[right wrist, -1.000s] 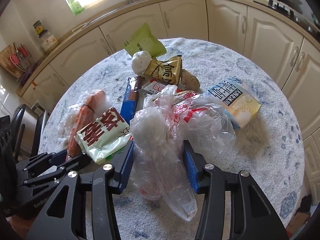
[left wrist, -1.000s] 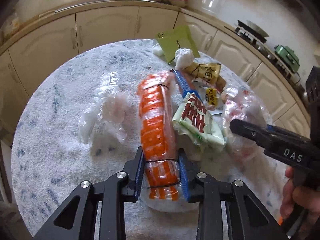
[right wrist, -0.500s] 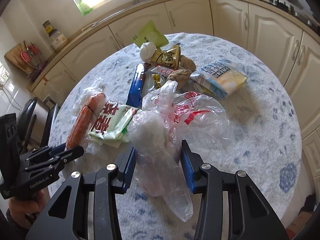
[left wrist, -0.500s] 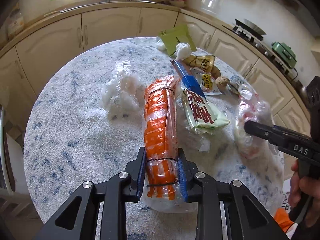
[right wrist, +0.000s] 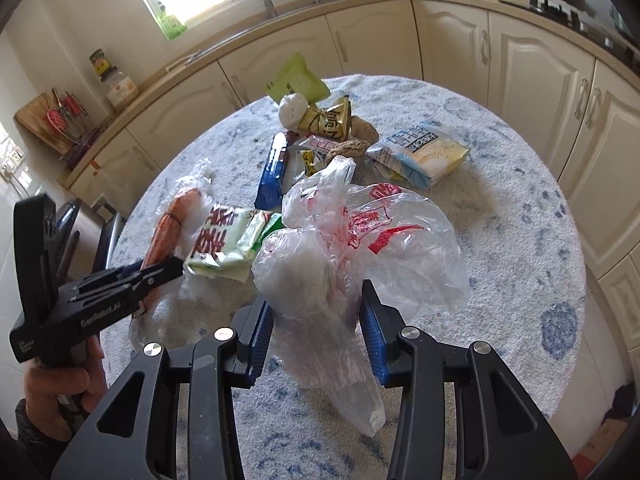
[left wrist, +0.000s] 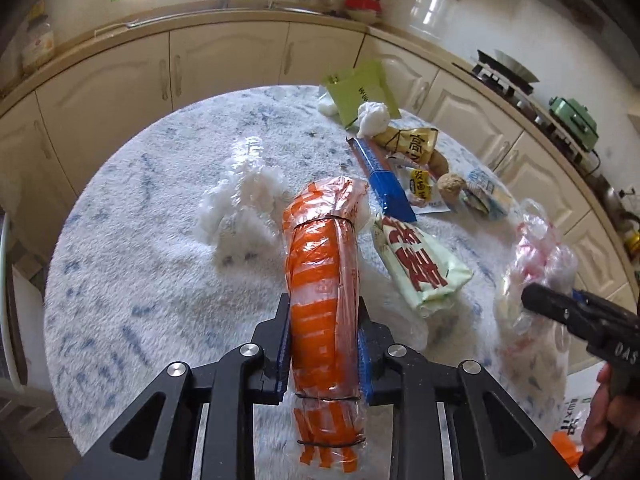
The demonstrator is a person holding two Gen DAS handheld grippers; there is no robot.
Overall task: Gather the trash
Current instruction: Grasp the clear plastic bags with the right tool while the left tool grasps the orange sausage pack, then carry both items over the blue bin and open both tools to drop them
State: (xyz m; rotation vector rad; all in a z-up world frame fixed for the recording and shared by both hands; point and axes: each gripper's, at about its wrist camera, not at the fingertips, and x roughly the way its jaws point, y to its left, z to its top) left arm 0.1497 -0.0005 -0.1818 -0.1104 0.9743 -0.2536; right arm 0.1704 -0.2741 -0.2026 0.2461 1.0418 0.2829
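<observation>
Orange-striped clear plastic roll bound with thin black bands [left wrist: 324, 296] is pinched between the blue pads of the left gripper [left wrist: 324, 344], lifted over the round white, blue-flecked table [left wrist: 132, 280]. Right gripper [right wrist: 318, 336] pinches a crumpled clear plastic bag with red print [right wrist: 360, 248], hanging above the table beside a pale green wrapper with red characters [right wrist: 228, 240].

The left gripper [left wrist: 323, 354] clamps an orange-striped plastic-wrapped roll [left wrist: 322, 280] between its blue pads. Left of the roll, a crumpled clear wrapper [left wrist: 244, 208] lies on the round table [left wrist: 128, 280]. At right, the right gripper [left wrist: 560, 308] grips a clear plastic bag [left wrist: 536, 264].
</observation>
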